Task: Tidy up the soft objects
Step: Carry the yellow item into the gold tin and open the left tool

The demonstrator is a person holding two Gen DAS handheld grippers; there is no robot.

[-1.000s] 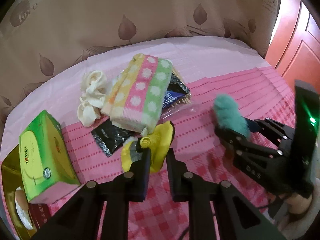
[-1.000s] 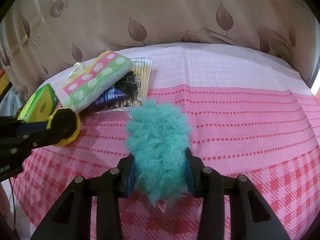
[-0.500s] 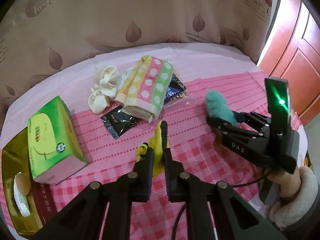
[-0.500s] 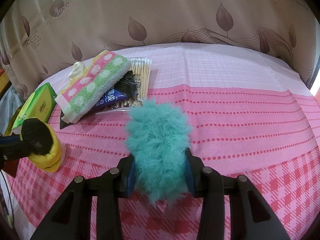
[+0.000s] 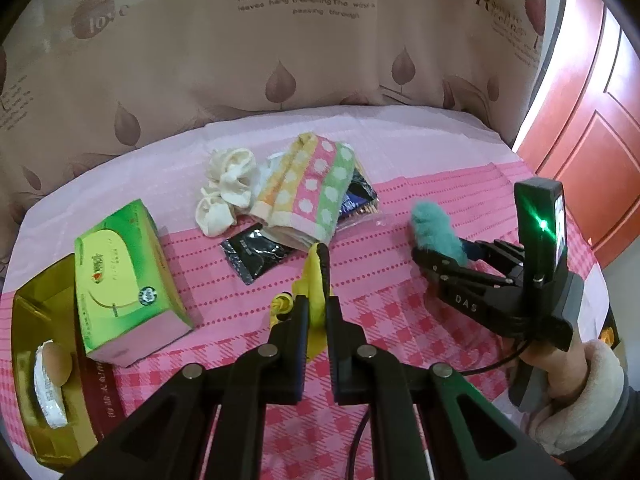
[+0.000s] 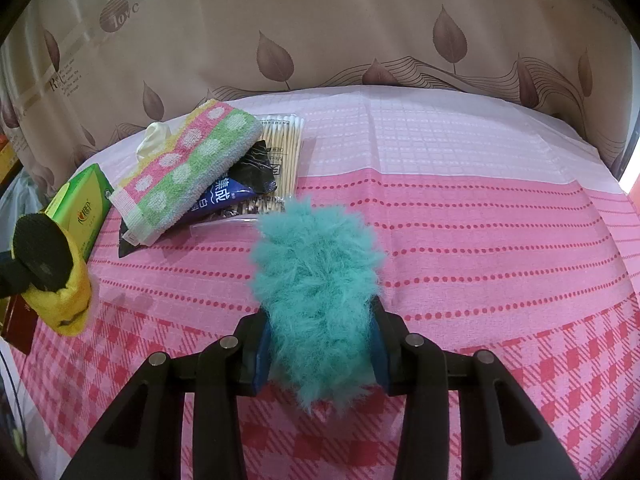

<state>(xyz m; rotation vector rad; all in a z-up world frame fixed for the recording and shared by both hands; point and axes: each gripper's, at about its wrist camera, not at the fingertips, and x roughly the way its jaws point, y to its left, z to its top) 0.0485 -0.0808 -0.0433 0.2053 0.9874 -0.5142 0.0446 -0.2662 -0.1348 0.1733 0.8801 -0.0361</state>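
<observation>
Far left: green tissue box (image 5: pixel 128 276). Near centre: left gripper (image 5: pixel 317 312) pinching yellow cloth (image 5: pixel 314 280) (long axis pointing away, toward striped towel (image 5: pixel 308 192)). Right: right gripper (image 6: pixel 320 354) clamping teal fluffy item (image 6: pixel 316 276), lengthwise between fingers, above pink tablecloth (image 6: pixel 480 240).

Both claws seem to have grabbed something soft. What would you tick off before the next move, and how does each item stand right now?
1. Left gripper pinches the yellow soft item: ok, pads squeeze it.
2. Yellow soft item clear of the tablecloth: ok, it hangs in the air in the right wrist view.
3. Right gripper holds the teal fluffy item: ok, fur bulges between the pads.
4. Grippers apart from each other: ok.
5. Striped towel and cream socks not yet sorted: ok, on the table.
6. Place for the soft items: cannot tell, none shown.
</observation>
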